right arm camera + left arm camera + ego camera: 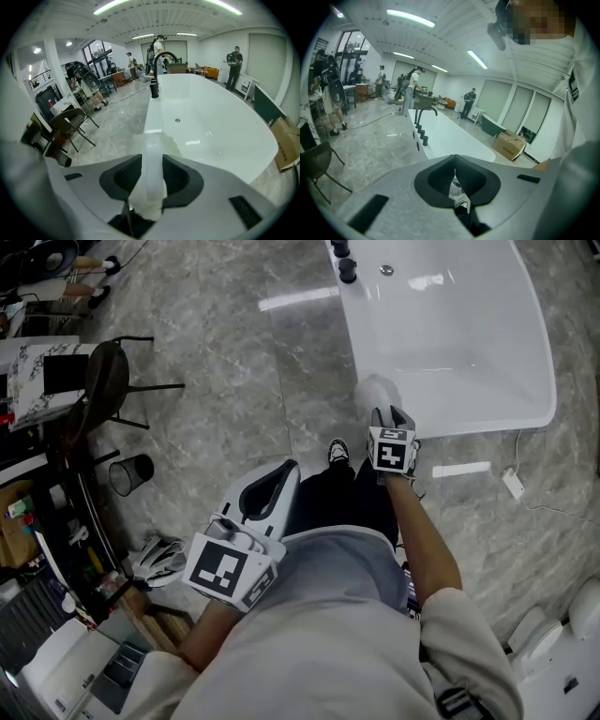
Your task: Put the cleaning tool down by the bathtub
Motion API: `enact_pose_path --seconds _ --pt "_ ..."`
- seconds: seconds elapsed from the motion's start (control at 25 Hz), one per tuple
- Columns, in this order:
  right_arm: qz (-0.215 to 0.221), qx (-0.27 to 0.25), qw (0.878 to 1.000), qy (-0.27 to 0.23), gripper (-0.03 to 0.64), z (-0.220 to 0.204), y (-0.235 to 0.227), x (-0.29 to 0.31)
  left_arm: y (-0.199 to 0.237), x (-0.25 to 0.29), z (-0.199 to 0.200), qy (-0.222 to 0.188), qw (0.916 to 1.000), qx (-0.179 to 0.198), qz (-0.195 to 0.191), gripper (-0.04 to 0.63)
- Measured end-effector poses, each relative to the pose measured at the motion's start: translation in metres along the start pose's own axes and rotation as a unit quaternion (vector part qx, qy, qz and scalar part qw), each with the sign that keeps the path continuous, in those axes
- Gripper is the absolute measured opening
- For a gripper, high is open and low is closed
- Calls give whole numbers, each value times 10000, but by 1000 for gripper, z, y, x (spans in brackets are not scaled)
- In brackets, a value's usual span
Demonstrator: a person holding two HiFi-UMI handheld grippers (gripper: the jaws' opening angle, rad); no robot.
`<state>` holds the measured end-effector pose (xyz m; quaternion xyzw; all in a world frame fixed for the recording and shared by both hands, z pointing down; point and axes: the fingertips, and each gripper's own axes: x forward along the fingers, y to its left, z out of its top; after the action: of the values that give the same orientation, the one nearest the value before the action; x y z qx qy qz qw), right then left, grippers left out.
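Grey marble floor (234, 352), large open room, white bathtub (450, 334) on it.

Cleaning tool (153, 150): pale translucent handle, set between the jaws of the right gripper (151, 158) and running forward along the jaw line; fluffy white end back at the jaw roots. Jaws spread wide, pads just beside the handle, not clamped on it. In the head view, seen as a whitish mass just ahead of the gripper tips, against the tub's near outer corner. Contact with the floor: cannot be told.

Tub basin directly ahead of the right gripper; dark tap (159, 61) at its far end. Black shoe (338, 452) just left of this gripper.

Left gripper (454, 159): jaws closed together, nothing held, well left of the tool. Black chair (108, 381) further left.
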<state>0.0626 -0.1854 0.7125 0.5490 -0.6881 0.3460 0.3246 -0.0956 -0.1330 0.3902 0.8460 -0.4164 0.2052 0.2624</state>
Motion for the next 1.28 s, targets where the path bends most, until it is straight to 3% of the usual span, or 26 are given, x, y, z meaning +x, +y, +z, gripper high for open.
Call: enact_pose_path --seconds 1.28 --pt "121 188 9983 -537 107 18 -16 -77 -41 -11 1 -453 9980 93 -425 8"
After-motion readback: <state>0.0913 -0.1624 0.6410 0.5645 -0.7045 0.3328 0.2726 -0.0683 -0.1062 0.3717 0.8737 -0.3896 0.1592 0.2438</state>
